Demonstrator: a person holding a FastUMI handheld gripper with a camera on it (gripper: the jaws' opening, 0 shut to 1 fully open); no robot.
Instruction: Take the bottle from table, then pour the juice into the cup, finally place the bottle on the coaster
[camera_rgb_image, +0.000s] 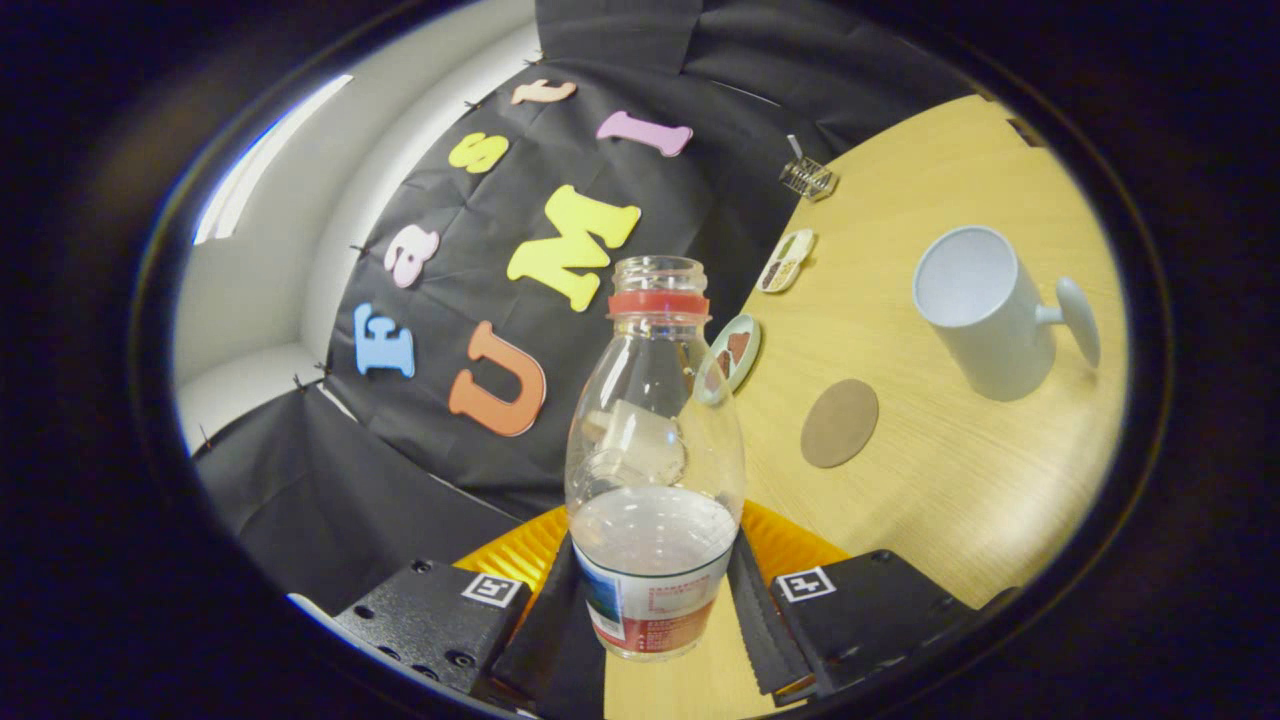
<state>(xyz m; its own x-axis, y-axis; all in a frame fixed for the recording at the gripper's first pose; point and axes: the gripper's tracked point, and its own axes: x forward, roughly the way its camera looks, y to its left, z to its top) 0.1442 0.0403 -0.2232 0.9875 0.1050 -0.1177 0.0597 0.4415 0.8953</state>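
Showing a printed label on the bottle (652, 470), print too small to read | wearing square coded markers beside the bottle, unreadable, on the gripper (650, 600)

Bright, even light falls from a long ceiling strip lamp (262, 160), blown out to white. The pale wooden table (960, 500) glows warmly; the white handled cup (985, 310) casts a soft shadow. Faint highlights glint on the clear plastic bottle (652, 440). Fisheye curvature bends the edges, and the rim darkens and softens.
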